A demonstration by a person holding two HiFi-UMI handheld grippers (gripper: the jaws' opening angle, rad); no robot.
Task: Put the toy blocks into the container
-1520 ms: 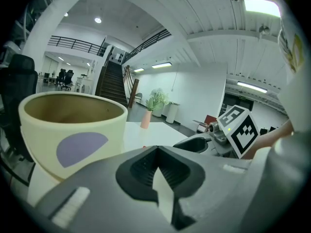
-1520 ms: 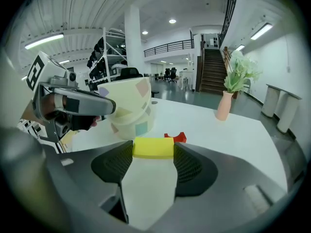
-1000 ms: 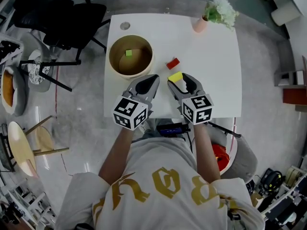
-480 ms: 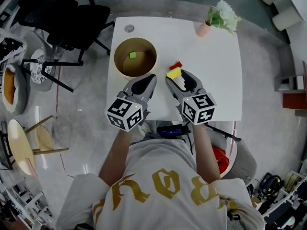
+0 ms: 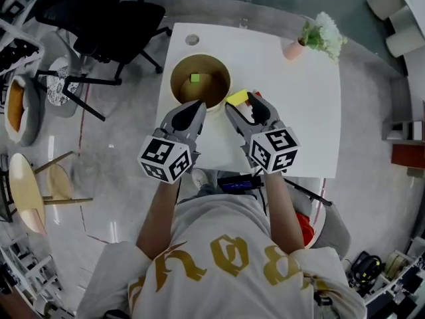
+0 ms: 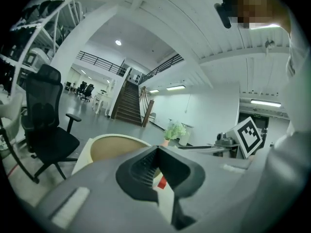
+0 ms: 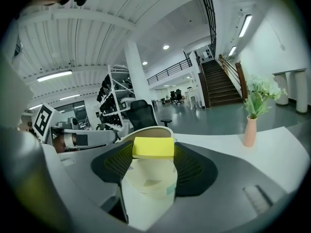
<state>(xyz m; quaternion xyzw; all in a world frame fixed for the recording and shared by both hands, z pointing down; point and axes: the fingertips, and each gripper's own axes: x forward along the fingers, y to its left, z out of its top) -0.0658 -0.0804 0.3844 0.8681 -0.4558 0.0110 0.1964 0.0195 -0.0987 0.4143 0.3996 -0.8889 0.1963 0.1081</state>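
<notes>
Jaws of right hand-held gripper [image 5: 241, 106] clamp yellow block [image 5: 237, 97] beside container [image 5: 210, 89].

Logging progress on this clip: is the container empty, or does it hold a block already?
Not empty: one green block lies inside the container. The yellow block is held in the right gripper's jaws.

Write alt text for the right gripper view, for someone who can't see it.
The right gripper is shut on a yellow block. Beyond it rises the rim of a round tan container on a white table, with a pink vase of greenery at right.
</notes>
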